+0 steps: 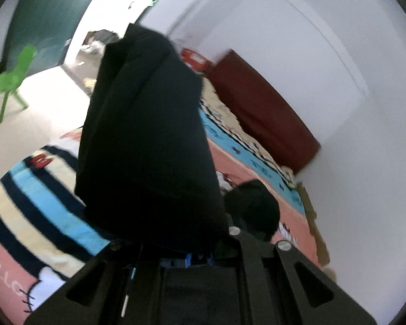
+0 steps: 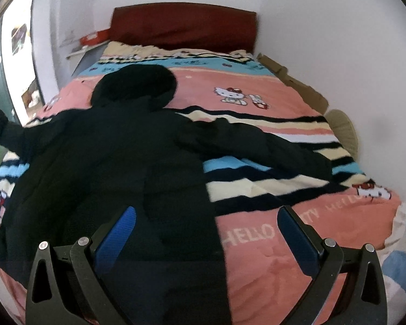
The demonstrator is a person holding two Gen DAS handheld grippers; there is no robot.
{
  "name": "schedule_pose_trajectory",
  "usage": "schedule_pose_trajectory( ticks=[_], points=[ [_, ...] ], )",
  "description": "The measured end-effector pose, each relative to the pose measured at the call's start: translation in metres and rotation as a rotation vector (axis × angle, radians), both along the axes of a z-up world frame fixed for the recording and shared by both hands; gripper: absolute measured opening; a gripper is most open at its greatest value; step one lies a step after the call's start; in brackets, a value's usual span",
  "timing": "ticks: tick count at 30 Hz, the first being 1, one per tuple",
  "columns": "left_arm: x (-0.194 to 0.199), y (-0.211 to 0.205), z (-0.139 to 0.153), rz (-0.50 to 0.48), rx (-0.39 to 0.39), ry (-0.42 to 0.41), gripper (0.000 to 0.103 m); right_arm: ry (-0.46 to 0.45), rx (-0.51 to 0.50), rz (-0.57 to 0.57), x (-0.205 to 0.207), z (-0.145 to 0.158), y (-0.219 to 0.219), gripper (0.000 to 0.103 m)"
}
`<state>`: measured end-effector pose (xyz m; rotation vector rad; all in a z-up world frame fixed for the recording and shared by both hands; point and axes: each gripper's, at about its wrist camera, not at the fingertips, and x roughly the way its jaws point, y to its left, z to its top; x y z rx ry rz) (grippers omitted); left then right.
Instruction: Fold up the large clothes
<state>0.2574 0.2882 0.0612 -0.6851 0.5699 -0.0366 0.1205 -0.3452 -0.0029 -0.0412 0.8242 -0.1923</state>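
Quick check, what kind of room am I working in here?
Most likely a bedroom: a bed with a cartoon-cat cover, a dark red headboard against the wall, and the black coat spread on it.

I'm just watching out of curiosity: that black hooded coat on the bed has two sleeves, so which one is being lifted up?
The left sleeve, pinched in the left gripper and raised. The other sleeve lies flat across the striped bedcover, untouched.

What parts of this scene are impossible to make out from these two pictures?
- Left wrist view: the left gripper fingertips are hidden under the black jacket sleeve; their closure can't be confirmed.
- Left wrist view: motion blur smears the green chair and the doorway clutter.
- Right wrist view: the black jacket hem is cut off behind the open right gripper.
- Jacket details vanish in darkness.
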Motion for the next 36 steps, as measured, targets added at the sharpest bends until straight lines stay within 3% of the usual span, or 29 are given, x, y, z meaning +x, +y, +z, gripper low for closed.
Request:
schedule_pose_trajectory(
  ticks=[8, 13, 20, 23, 29, 36],
  points=[
    [0.049, -0.128, 0.038, -0.178, 0.048, -0.022, 0.007, -0.029, 0.047, -0.069, -0.011, 0.0, -0.046, 0.103],
    [0.076, -0.211, 0.032, -0.276, 0.078, 0.012, 0.007, -0.056, 0.052, -0.091, -0.014, 0.004, -0.066, 0.103],
    [0.102, -0.322, -0.025, -0.392, 0.142, 0.121, 0.008, -0.089, 0.076, -0.144, -0.01, 0.006, -0.101, 0.103],
    [0.108, -0.362, -0.064, -0.432, 0.191, 0.173, 0.008, -0.085, 0.086, -0.163, -0.008, 0.001, -0.111, 0.103],
    [0.123, -0.409, -0.149, -0.503, 0.26, 0.3, 0.008, -0.063, 0.109, -0.186, 0.002, -0.017, -0.124, 0.103],
    [0.109, -0.458, -0.214, -0.575, 0.377, 0.403, 0.009, -0.008, 0.132, -0.187, 0.018, -0.045, -0.127, 0.103]
  ],
)
